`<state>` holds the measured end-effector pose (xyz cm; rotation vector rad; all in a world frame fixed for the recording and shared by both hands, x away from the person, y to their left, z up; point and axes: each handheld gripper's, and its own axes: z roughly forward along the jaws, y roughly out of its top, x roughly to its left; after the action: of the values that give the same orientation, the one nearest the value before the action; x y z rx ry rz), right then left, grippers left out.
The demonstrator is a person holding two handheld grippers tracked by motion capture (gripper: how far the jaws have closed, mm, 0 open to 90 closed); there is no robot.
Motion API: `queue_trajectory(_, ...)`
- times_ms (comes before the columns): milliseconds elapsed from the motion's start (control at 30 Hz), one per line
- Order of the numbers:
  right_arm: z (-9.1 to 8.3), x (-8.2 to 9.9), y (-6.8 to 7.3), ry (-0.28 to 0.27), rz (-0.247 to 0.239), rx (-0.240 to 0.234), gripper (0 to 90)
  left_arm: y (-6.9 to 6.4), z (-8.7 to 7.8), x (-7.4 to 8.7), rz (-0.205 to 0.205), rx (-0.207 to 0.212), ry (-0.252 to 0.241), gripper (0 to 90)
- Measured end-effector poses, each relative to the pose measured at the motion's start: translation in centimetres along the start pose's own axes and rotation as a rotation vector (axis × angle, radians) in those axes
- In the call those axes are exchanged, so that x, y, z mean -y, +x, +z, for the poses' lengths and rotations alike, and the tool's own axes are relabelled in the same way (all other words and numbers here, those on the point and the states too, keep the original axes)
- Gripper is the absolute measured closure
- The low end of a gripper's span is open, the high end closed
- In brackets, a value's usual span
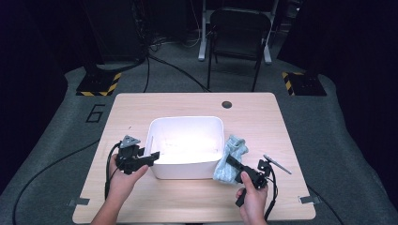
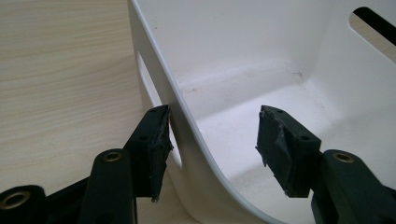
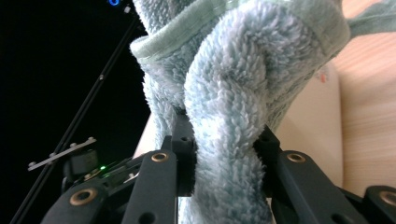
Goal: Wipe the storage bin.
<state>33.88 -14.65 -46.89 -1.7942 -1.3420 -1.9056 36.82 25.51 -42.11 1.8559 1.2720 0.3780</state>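
Seemingly at the midpoint of a tidy-up, a person seated at a pale wooden tabletop [image 1: 187, 105] works two tools at once around a white rectangular plastic tub [image 1: 186, 123] standing near the middle of the surface. At the tub's left front corner, the left hand-held gripper [image 1: 154, 155] straddles the wall: in the left gripper view one black pad [image 2: 158, 140] sits just outside, by the handle slot, while the other hangs inside over the bare white floor, so the jaws stand spread with the rim [image 2: 187, 126] between them and no clear squeeze on it. That placement reads as a brace, there to keep the light container from sliding while something is dropped in. On the other side, the right hand-held gripper [image 1: 230, 161] is pinching a fluffy pale blue-green terry cloth [image 1: 231, 157], which hangs bunched just beside the tub's right wall, outside it and raised off the wood as far as the high view allows one to judge. The right gripper view shows the cloth [image 3: 233, 107] gathered into a thick fold between the two black jaws, its hemmed edge curling above them; gripping a doubled fold rather than a single edge probably makes the soft fabric less likely to slip free. The tub looks empty inside, so the cloth has yet to go over the wall. Beyond the tabletop, a black chair [image 1: 239, 28] stands on the grey floor.
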Motion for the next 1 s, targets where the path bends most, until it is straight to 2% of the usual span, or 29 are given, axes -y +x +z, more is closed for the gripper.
queue_trajectory(33,0.0,0.0,-0.3,-0.005,0.018,0.010,69.8,-0.1,0.0,0.0,0.011,-0.004,-0.005,45.5)
queue_trajectory(133,0.0,0.3,-1.5,-0.004,0.062,-0.014,69.6,-0.3,-0.1,0.0,0.024,-0.017,-0.002,47.5)
queue_trajectory(200,0.2,0.5,-1.6,-0.011,0.032,-0.003,69.5,-0.3,-0.1,0.0,0.024,-0.021,-0.003,47.9)
queue_trajectory(300,0.3,0.8,-1.9,-0.006,0.016,0.028,69.6,-0.6,-0.1,0.0,0.023,-0.030,-0.005,48.5)
queue_trajectory(467,0.9,1.6,-3.5,0.019,0.036,0.094,69.7,-0.8,-0.1,0.0,0.032,-0.044,-0.001,48.5)
queue_trajectory(500,1.0,1.8,-3.9,0.040,0.078,0.104,69.7,-0.8,-0.2,0.0,0.028,-0.044,0.002,48.5)
queue_trajectory(533,1.2,1.9,-4.5,0.045,0.069,0.130,69.7,-0.8,-0.2,0.0,0.029,-0.045,0.001,48.5)
queue_trajectory(567,1.4,2.1,-4.9,0.056,0.070,0.136,69.7,-0.8,-0.2,0.0,0.028,-0.043,0.006,48.5)
queue_trajectory(600,1.5,2.1,-5.0,0.070,0.095,0.147,69.7,-0.8,-0.2,0.0,0.025,-0.039,0.009,48.5)
queue_trajectory(633,1.6,2.2,-5.5,0.073,0.064,0.164,69.6,-0.8,-0.3,0.0,0.023,-0.036,0.013,48.5)
queue_trajectory(700,1.7,2.2,-5.8,0.084,0.083,0.189,69.5,-0.8,-0.3,-0.1,0.020,-0.028,0.016,48.5)
queue_trajectory(800,1.5,2.0,-6.1,0.100,0.053,0.218,69.5,-0.9,-0.5,-0.1,0.012,-0.005,0.034,48.9)
queue_trajectory(833,1.4,1.9,-6.1,0.097,0.057,0.222,69.4,-0.9,-0.5,-0.1,0.009,-0.003,0.030,48.9)
queue_trajectory(867,1.4,1.9,-6.2,0.093,0.064,0.203,69.3,-0.8,-0.6,-0.2,0.008,0.010,0.036,48.9)
queue_trajectory(900,1.3,1.8,-6.2,0.097,0.071,0.220,69.1,-0.8,-0.6,-0.2,0.011,0.008,0.028,49.1)
queue_trajectory(933,1.2,1.8,-6.3,0.091,0.082,0.199,68.9,-0.7,-0.7,-0.2,0.007,0.010,0.020,49.8)
queue_trajectory(1000,1.2,1.8,-6.4,0.101,0.099,0.199,68.6,-0.6,-0.7,-0.3,0.020,0.010,0.019,50.2)
